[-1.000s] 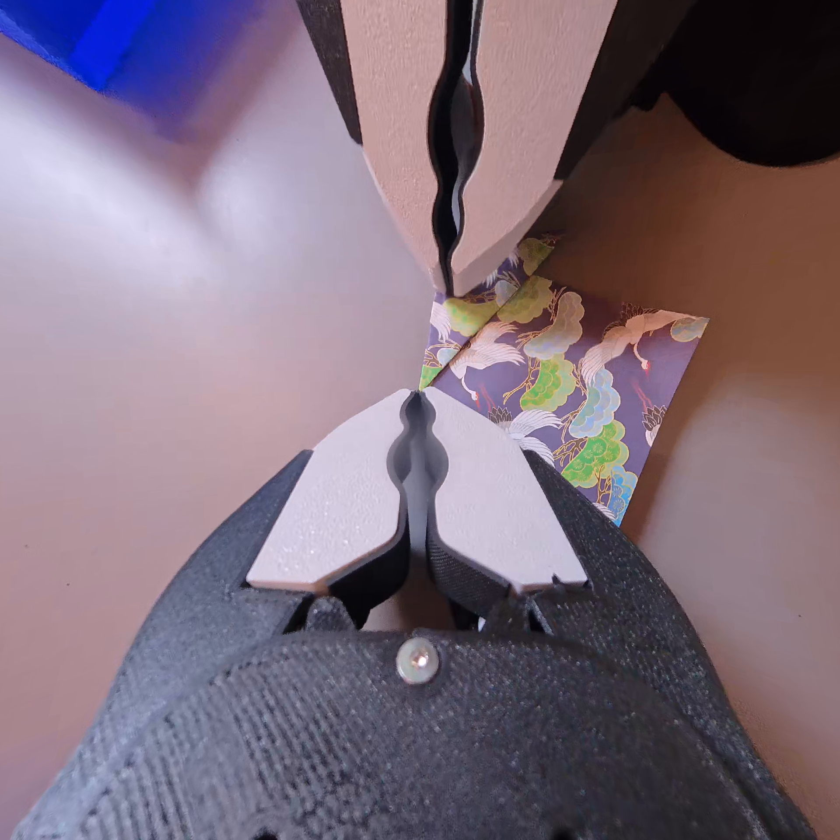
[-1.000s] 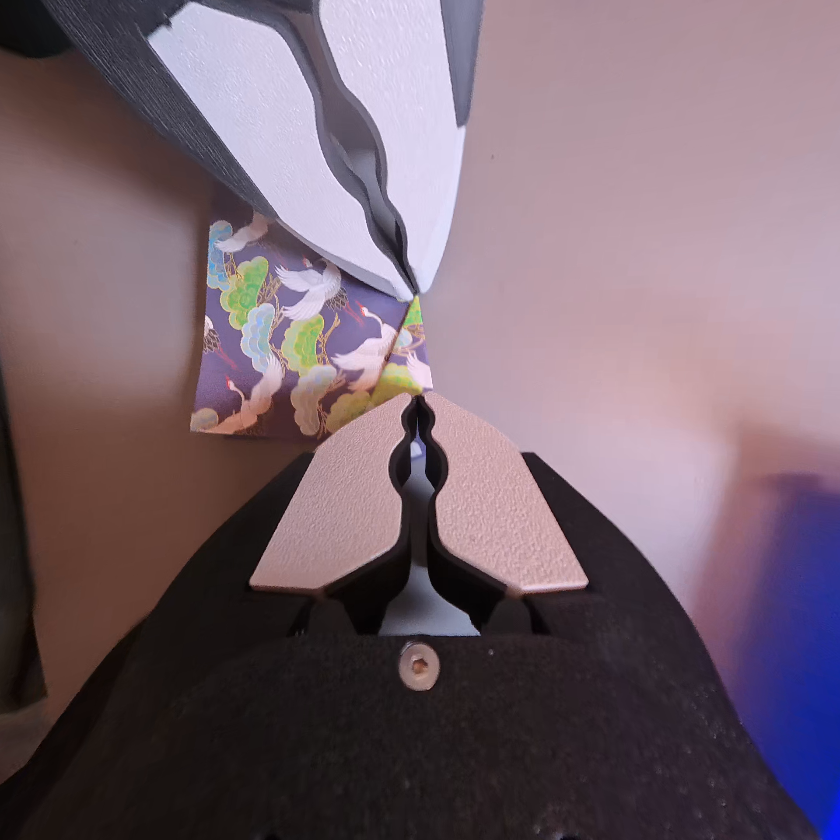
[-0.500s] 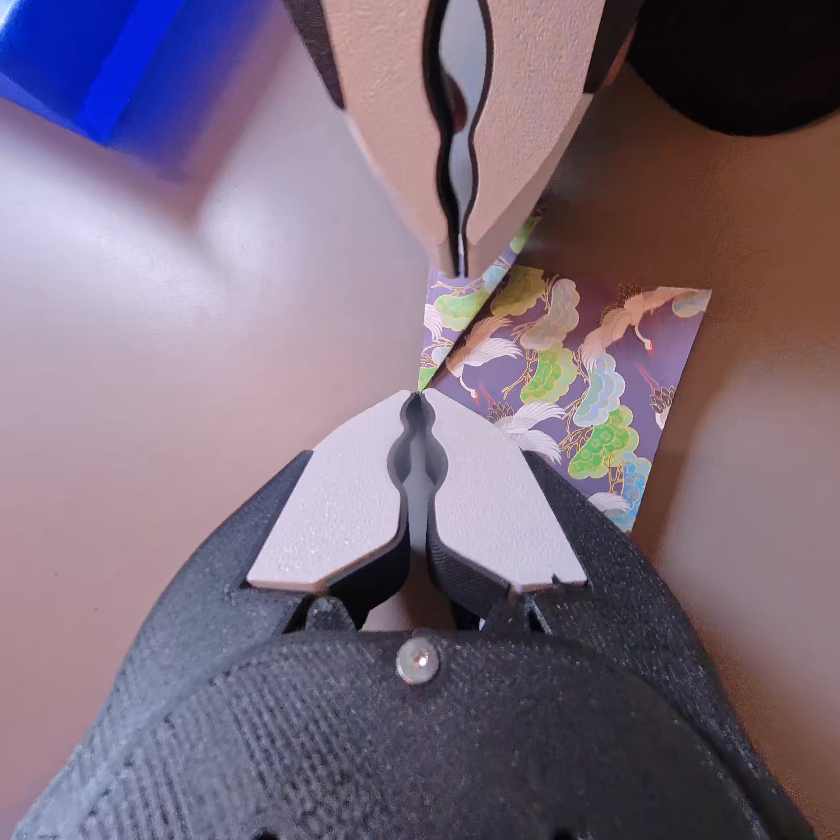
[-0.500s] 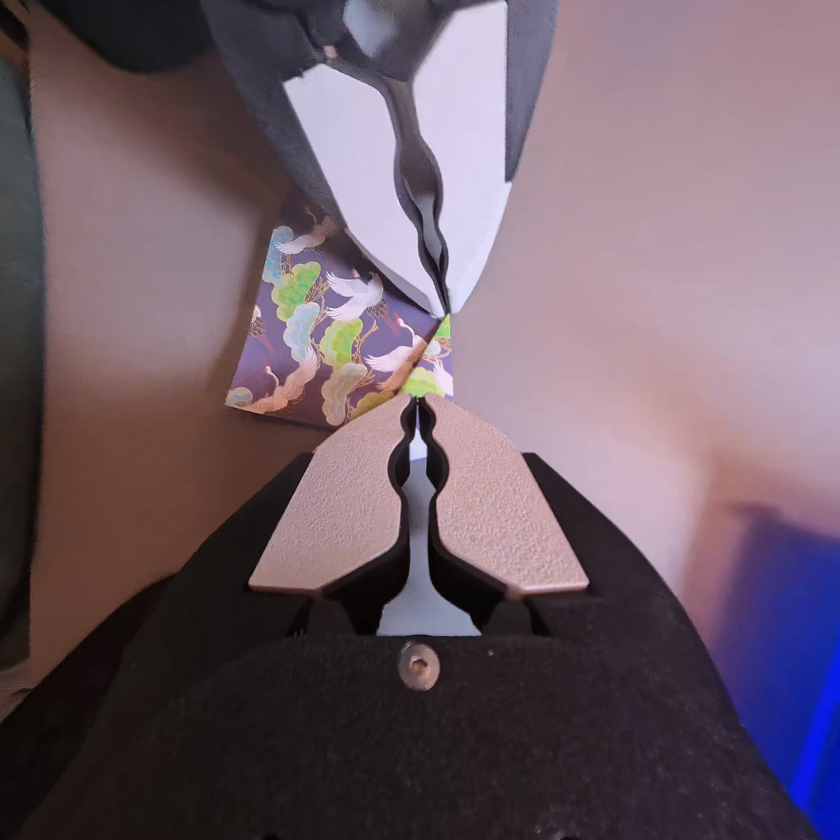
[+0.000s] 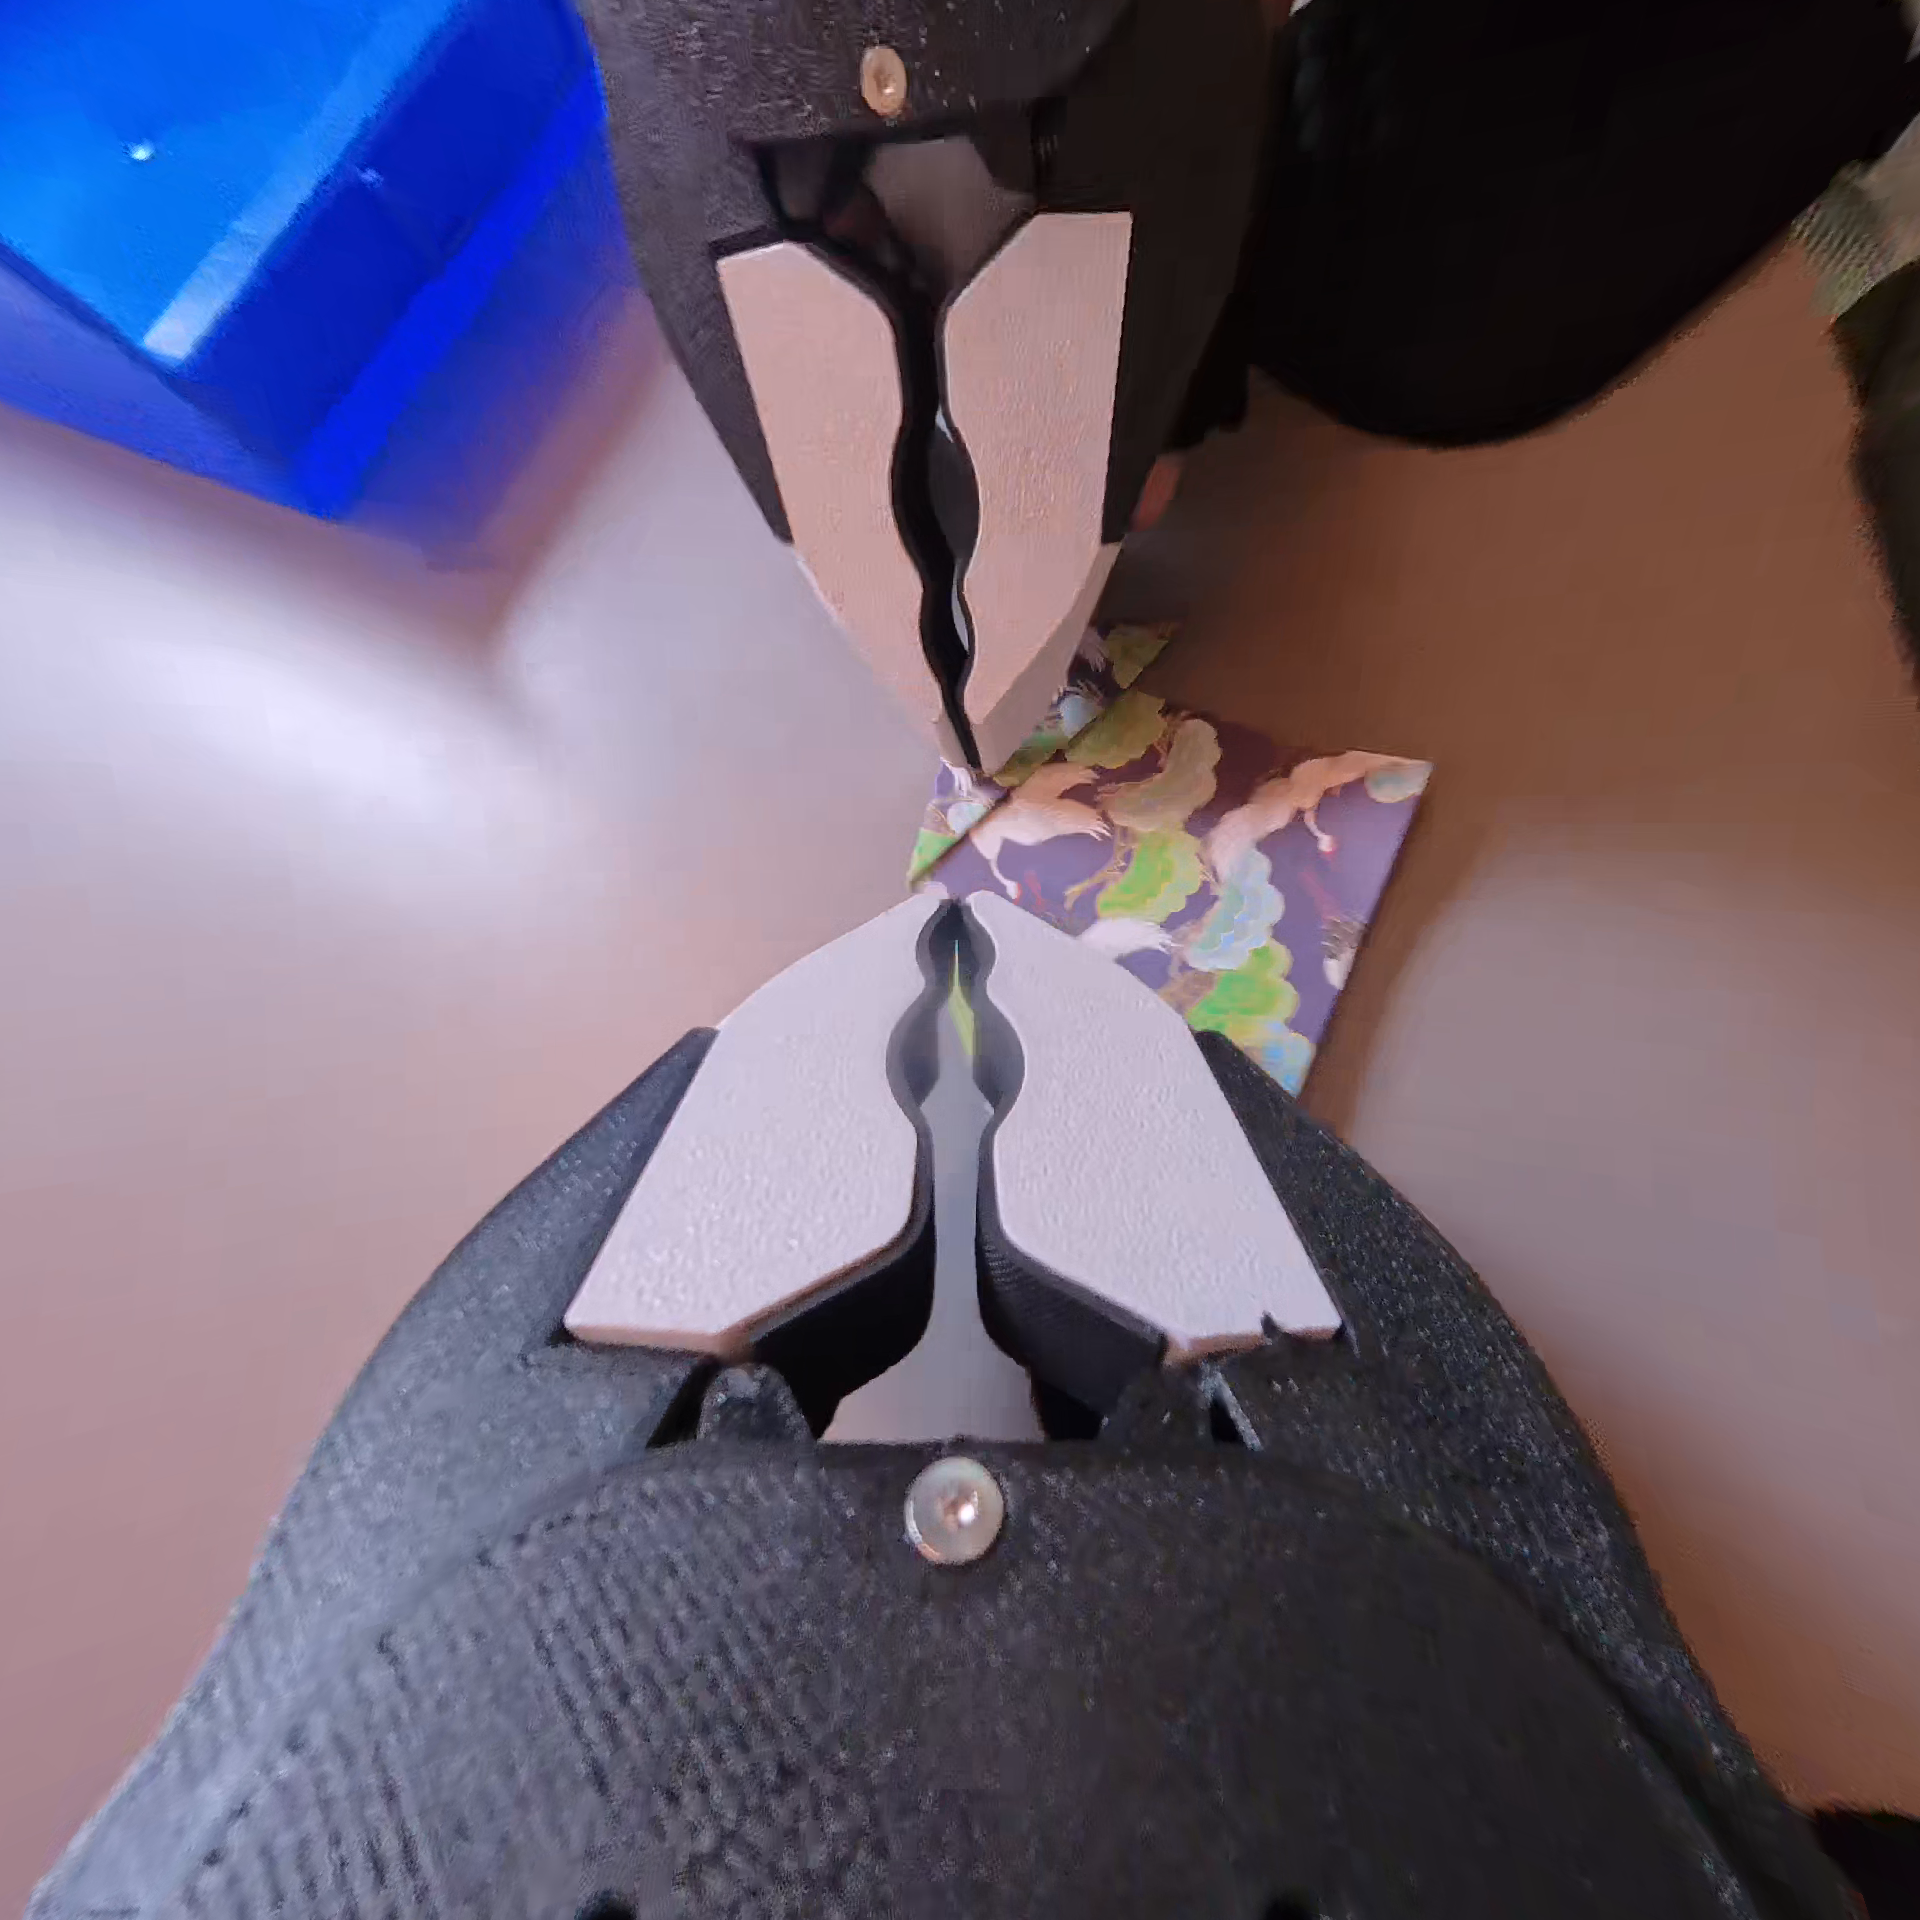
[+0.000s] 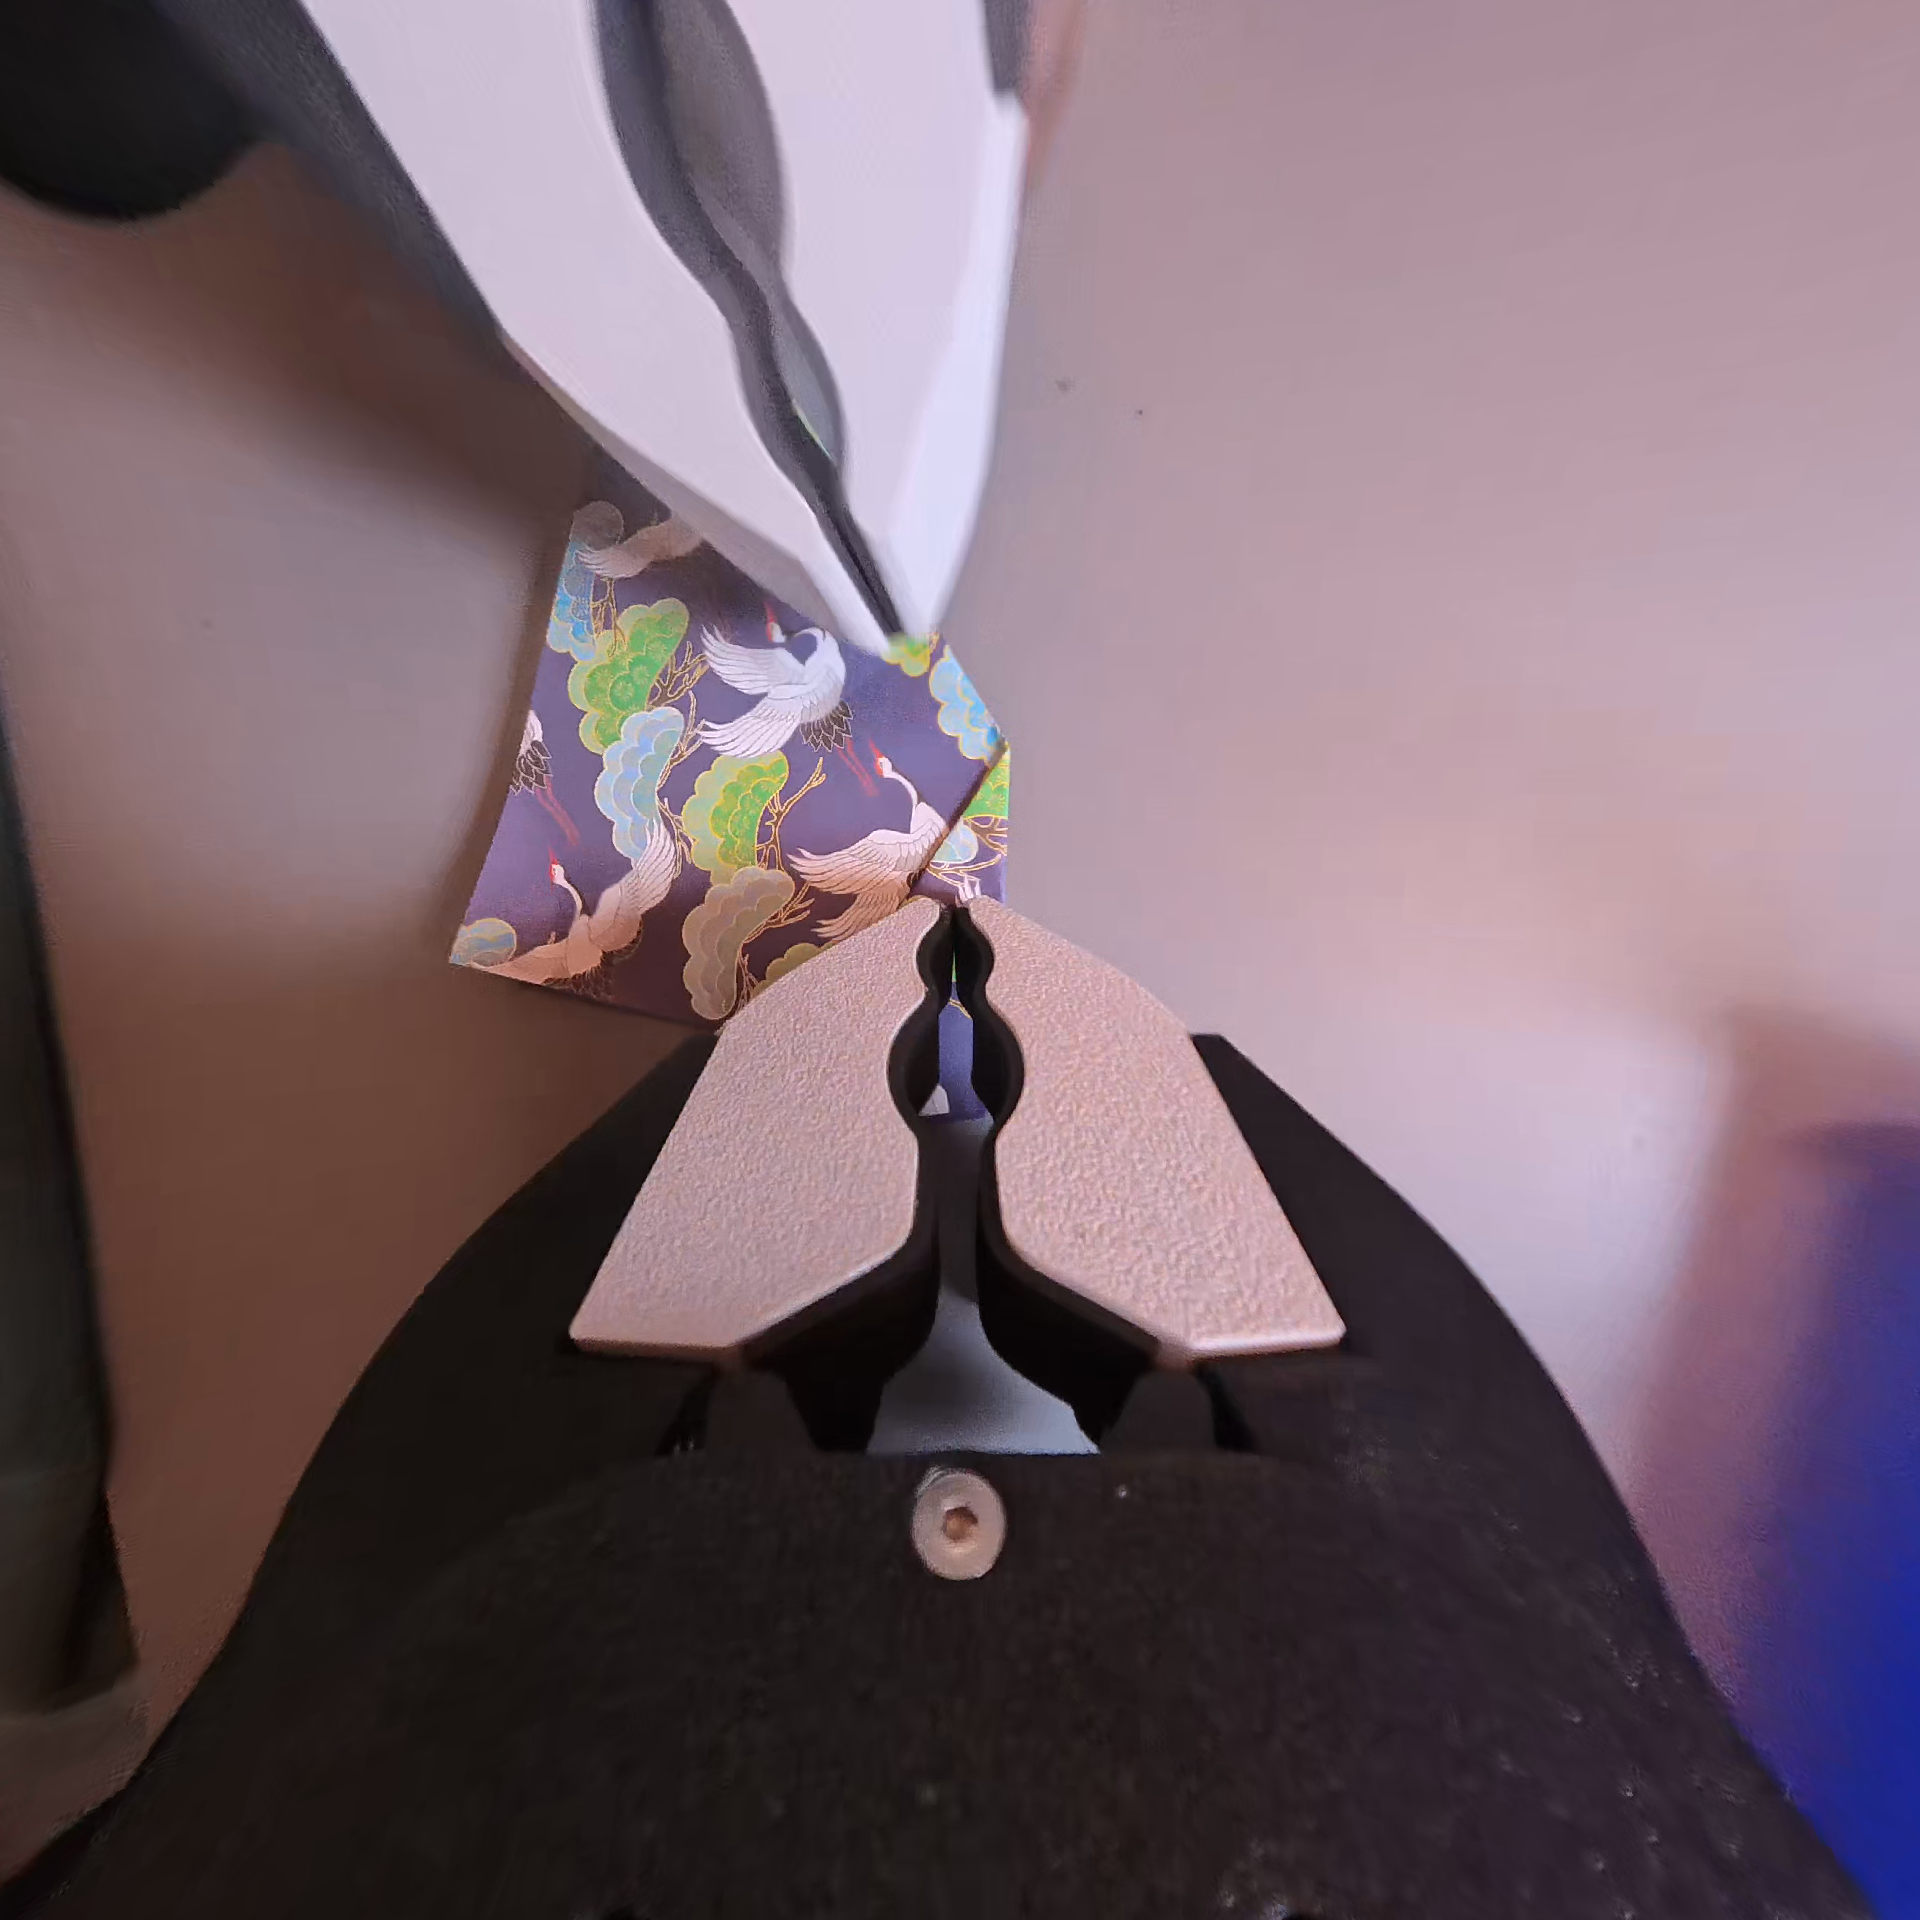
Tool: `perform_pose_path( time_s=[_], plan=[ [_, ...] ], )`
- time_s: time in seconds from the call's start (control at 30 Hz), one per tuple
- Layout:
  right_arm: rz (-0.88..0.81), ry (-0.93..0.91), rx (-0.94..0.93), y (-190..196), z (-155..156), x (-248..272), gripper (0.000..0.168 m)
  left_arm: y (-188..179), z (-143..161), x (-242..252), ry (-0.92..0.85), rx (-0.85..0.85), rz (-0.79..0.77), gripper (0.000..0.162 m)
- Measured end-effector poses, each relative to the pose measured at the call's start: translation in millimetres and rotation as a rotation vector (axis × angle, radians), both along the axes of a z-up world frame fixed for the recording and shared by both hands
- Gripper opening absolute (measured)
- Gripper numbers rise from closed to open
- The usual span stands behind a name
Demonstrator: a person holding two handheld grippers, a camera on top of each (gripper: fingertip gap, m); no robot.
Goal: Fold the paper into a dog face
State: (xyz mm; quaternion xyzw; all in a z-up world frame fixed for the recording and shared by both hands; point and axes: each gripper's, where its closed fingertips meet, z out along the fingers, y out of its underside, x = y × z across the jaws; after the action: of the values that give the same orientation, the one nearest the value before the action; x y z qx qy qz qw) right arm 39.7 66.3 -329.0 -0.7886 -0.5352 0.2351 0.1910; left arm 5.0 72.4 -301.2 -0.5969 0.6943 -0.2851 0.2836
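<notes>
The paper (image 5: 1195, 883) is purple with cranes and green clouds, partly folded, and lies flat on the table; it also shows in the right wrist view (image 6: 727, 810). My left gripper (image 5: 956, 909) is shut at the paper's near-left corner, with a thin green sliver of paper between its jaws. My right gripper (image 5: 966, 750) comes down from the far side, shut, with its tip on the paper's folded far-left corner. In the right wrist view my right gripper (image 6: 954, 906) sits over the paper's right edge, and the left gripper (image 6: 899, 623) touches the far corner.
A blue bin (image 5: 260, 208) stands at the far left of the left wrist view and shows blurred in the right wrist view (image 6: 1849, 1455). A person's dark gloved hand and sleeve (image 5: 1507, 208) hold the right gripper. The tabletop (image 5: 364, 831) is plain beige. The gap from one gripper's tips to the other's is roughly 5 centimeters.
Both grippers stayed shut along the paper's folded edge. The right gripper has drawn back and tilted, so more of its body shows. A green sliver now shows between the left jaws.
</notes>
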Motion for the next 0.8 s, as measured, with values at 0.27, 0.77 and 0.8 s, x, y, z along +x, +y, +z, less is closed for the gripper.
perform_pose_path(
  time_s=[0.27, 0.77, 0.8],
  plan=[
    [-0.133, -0.013, -0.049, -0.5, 0.2, 11.3, 0.000, 0.1, -25.7, -58.9, 0.157, -0.095, 0.166, 0.050],
    [0.122, 0.159, 0.081, -10.0, 44.7, -19.7, 0.008, 4.5, -26.3, -59.2, 0.115, 0.014, 0.090, 0.027],
    [0.141, 0.147, 0.105, -6.9, 43.8, -24.9, 0.008, 5.1, -26.1, -58.7, 0.112, 0.023, 0.084, 0.027]
  ],
)
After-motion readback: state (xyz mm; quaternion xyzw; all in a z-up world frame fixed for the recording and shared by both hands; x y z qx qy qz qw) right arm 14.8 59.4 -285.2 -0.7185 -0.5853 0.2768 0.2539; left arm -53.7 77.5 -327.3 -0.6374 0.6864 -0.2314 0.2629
